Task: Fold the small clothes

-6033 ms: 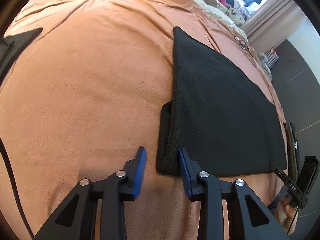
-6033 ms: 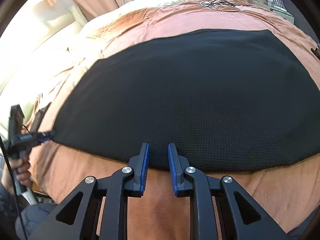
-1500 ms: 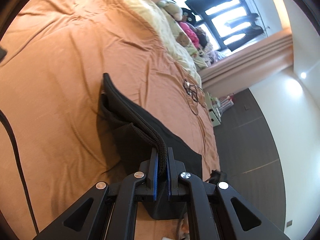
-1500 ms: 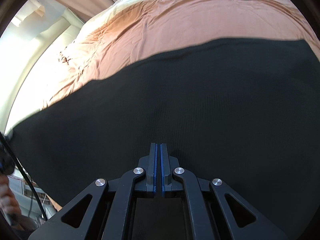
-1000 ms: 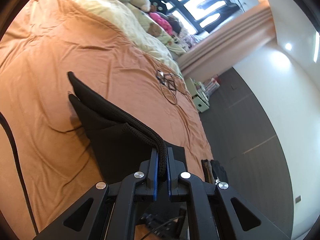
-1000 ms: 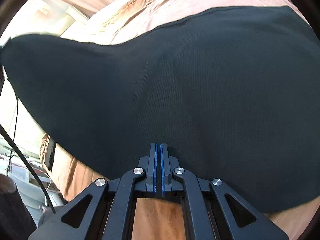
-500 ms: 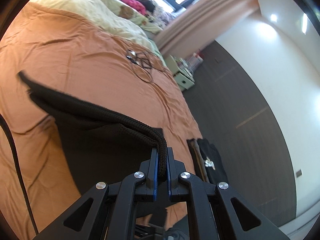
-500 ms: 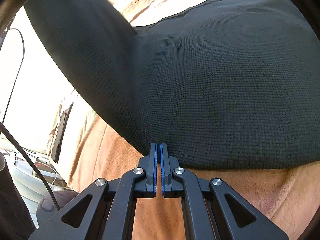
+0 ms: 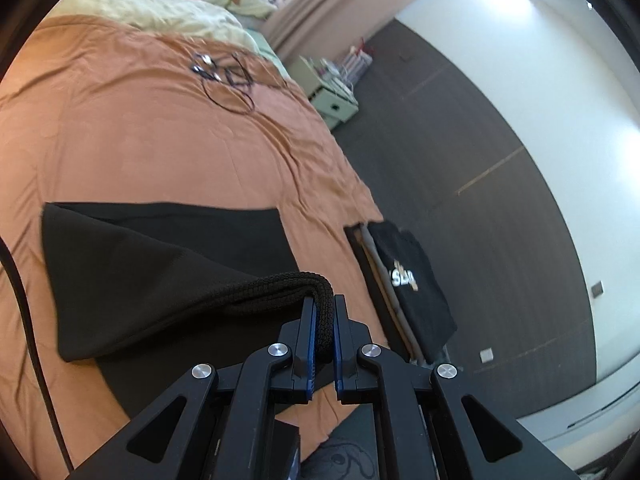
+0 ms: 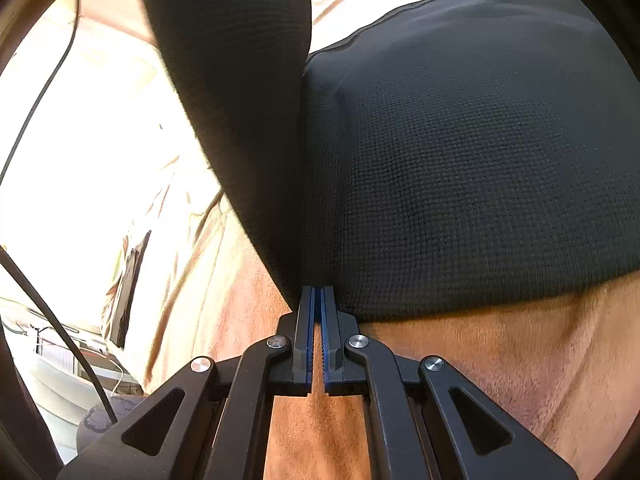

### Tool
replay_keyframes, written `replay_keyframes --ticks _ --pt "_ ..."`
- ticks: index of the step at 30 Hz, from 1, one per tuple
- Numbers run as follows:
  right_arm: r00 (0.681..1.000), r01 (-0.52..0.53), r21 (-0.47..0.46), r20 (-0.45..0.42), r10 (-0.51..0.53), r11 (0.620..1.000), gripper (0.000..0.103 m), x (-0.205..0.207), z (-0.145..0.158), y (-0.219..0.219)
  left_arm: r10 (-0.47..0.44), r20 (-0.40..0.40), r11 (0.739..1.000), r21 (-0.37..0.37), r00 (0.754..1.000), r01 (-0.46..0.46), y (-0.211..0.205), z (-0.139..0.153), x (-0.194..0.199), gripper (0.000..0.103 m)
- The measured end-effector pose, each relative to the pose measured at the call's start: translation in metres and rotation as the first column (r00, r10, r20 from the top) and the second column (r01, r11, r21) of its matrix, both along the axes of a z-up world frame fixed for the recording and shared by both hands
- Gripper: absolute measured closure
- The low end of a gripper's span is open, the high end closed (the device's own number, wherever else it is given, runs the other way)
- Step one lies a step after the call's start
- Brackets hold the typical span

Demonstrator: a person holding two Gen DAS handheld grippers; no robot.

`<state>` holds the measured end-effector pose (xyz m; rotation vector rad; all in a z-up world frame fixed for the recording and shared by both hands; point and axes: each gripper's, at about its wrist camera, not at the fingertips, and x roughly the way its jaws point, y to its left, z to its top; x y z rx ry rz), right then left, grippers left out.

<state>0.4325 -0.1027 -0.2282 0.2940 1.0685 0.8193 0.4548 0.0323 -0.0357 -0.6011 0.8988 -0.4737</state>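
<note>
A black knit garment (image 9: 152, 264) lies partly folded on the orange bedspread (image 9: 140, 140). My left gripper (image 9: 323, 312) is shut on its thick rolled edge, holding that end raised so the cloth drapes back over the flat part. In the right wrist view the same black garment (image 10: 460, 152) fills the upper frame, one flap standing up at the left. My right gripper (image 10: 318, 298) is shut on the garment's near hem, right at the fold line, close above the bedspread (image 10: 480, 360).
A tangle of dark cable (image 9: 228, 76) lies farther up the bed, with a pale quilt (image 9: 152, 12) beyond. A folded black shirt with a logo (image 9: 408, 280) sits at the bed's right edge. Dark floor (image 9: 460, 152) and a small white cabinet (image 9: 332, 100) lie to the right.
My left gripper has carried the held edge across toward the right side of the bed, laying the cloth over itself. In the right wrist view the lifted flap has swung up and over.
</note>
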Motion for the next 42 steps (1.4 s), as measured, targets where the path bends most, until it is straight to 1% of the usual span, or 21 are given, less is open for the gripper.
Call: replay_keyframes --ticks 4,7,10,14,15,17,18,19,20,22,23,24,25,26,30,34,36,38,40,41,42 --pt "1.000 0.013 0.032 -0.027 -0.012 0.999 0.103 -0.001 0.004 -0.016 -0.063 -0.025 0.998 0.008 0.998 0.063 -0.027 -0.009 0.011 0.096" --pt "0.993 0.111 0.075 -0.040 -0.108 0.991 0.103 -0.007 0.016 -0.051 -0.108 -0.037 0.994 0.019 0.993 0.109 -0.045 -0.015 0.017 0.096" --pt "0.986 0.164 0.109 -0.032 -0.161 0.980 0.102 -0.014 0.035 -0.084 -0.157 -0.064 0.987 0.026 0.985 0.159 -0.064 -0.028 0.020 0.096" --pt "0.974 0.228 0.116 -0.026 -0.226 0.967 0.102 -0.016 0.066 -0.136 -0.190 -0.092 0.980 0.044 0.977 0.195 -0.083 -0.042 0.023 0.096" --pt "0.973 0.230 0.121 -0.025 -0.229 0.965 0.099 -0.016 0.075 -0.150 -0.197 -0.099 0.978 0.051 0.975 0.203 -0.089 -0.045 0.024 0.096" --pt "0.976 0.216 0.129 -0.023 -0.215 0.968 0.076 -0.017 0.088 -0.167 -0.213 -0.107 0.973 0.061 0.971 0.220 -0.099 -0.049 0.025 0.096" --pt "0.976 0.216 0.128 -0.011 -0.217 0.968 0.050 -0.018 0.096 -0.178 -0.220 -0.110 0.971 0.070 0.969 0.228 -0.106 -0.051 0.026 0.095" --pt "0.972 0.231 0.119 0.014 -0.234 0.966 0.037 -0.019 0.104 -0.191 -0.222 -0.112 0.970 0.075 0.969 0.231 -0.110 -0.053 0.027 0.095" --pt "0.968 0.244 0.104 0.039 -0.249 0.964 0.037 -0.021 0.110 -0.202 -0.224 -0.114 0.969 0.077 0.968 0.234 -0.114 -0.055 0.027 0.094" --pt "0.966 0.246 0.070 0.066 -0.250 0.967 0.037 -0.021 0.118 -0.221 -0.232 -0.128 0.968 0.070 0.964 0.242 -0.120 -0.062 0.031 0.084" --pt "0.966 0.245 0.057 0.072 -0.249 0.968 0.037 -0.022 0.119 -0.226 -0.238 -0.142 0.968 0.049 0.961 0.247 -0.121 -0.065 0.031 0.071" --pt "0.965 0.249 0.025 0.084 -0.250 0.968 0.037 -0.019 0.121 -0.237 -0.241 -0.155 0.968 0.024 0.958 0.248 -0.121 -0.068 0.031 0.063" --pt "0.964 0.250 0.002 0.091 -0.249 0.968 0.037 -0.019 0.120 -0.237 -0.239 -0.158 0.970 0.018 0.958 0.244 -0.121 -0.068 0.031 0.060" --pt "0.965 0.249 -0.019 0.094 -0.246 0.968 0.037 -0.021 0.118 -0.232 -0.232 -0.156 0.971 0.026 0.960 0.239 -0.120 -0.068 0.029 0.059" --pt "0.966 0.248 -0.096 0.103 -0.238 0.964 0.037 -0.004 0.114 -0.246 -0.197 -0.155 0.975 0.077 0.968 0.211 -0.100 -0.061 0.017 0.058" --pt "0.972 0.228 -0.154 0.102 -0.214 0.962 0.037 0.006 0.118 -0.229 -0.129 -0.163 0.978 0.142 0.978 0.152 -0.071 -0.061 0.006 0.057" --pt "0.976 0.206 -0.179 0.108 -0.189 0.962 0.037 0.009 0.120 -0.207 -0.093 -0.172 0.981 0.153 0.981 0.120 -0.055 -0.065 -0.001 0.057" --pt "0.979 0.183 -0.221 0.131 -0.157 0.958 0.037 0.001 0.109 -0.184 -0.060 -0.184 0.983 0.158 0.981 0.090 -0.038 -0.072 -0.008 0.057" --pt "0.981 0.164 -0.250 0.145 -0.131 0.954 0.037 0.002 0.111 -0.180 -0.033 -0.192 0.982 0.175 0.981 0.067 -0.026 -0.081 -0.014 0.057" --pt "0.982 0.159 -0.250 0.142 -0.126 0.955 0.038 0.006 0.113 -0.178 -0.017 -0.197 0.981 0.184 0.980 0.055 -0.021 -0.086 -0.017 0.057" --pt "0.983 0.155 -0.249 0.138 -0.124 0.956 0.045 0.010 0.114 -0.176 0.003 -0.205 0.980 0.196 0.979 0.038 -0.013 -0.093 -0.020 0.057"
